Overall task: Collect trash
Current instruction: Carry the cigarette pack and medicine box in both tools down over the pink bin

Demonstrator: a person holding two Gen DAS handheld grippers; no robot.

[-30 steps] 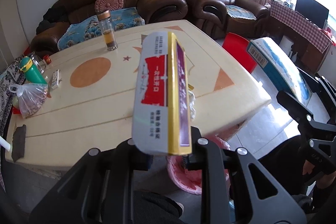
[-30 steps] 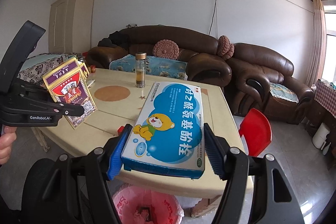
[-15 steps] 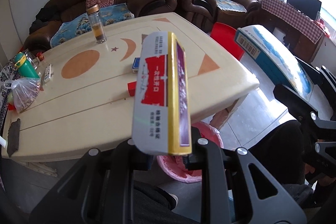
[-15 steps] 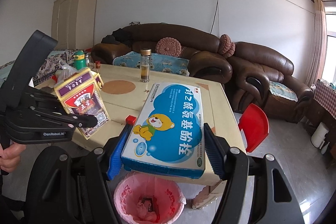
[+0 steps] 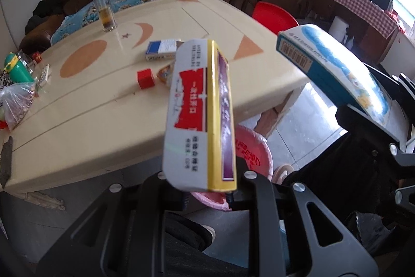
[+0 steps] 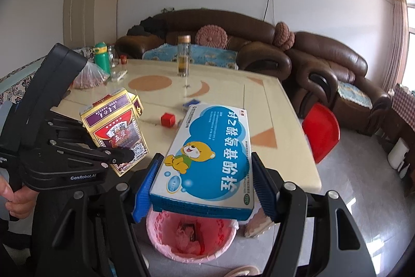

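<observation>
Beyond table [image 6: 259,100], pink bin [image 6: 192,238] under blue box [image 6: 207,160], lengthwise in right hand-held gripper [image 6: 207,183]; card box [image 5: 199,118] upright in left hand-held gripper [image 5: 207,191].

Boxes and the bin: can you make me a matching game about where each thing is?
Things:
1. blue bear box
2. gold card box
3. red cube
4. pink bin

Places:
A. on the floor by the table
B. in the left gripper
C. lying on the table
D. in the right gripper

Pairs: 1-D, 2-B, 3-C, 4-A
</observation>
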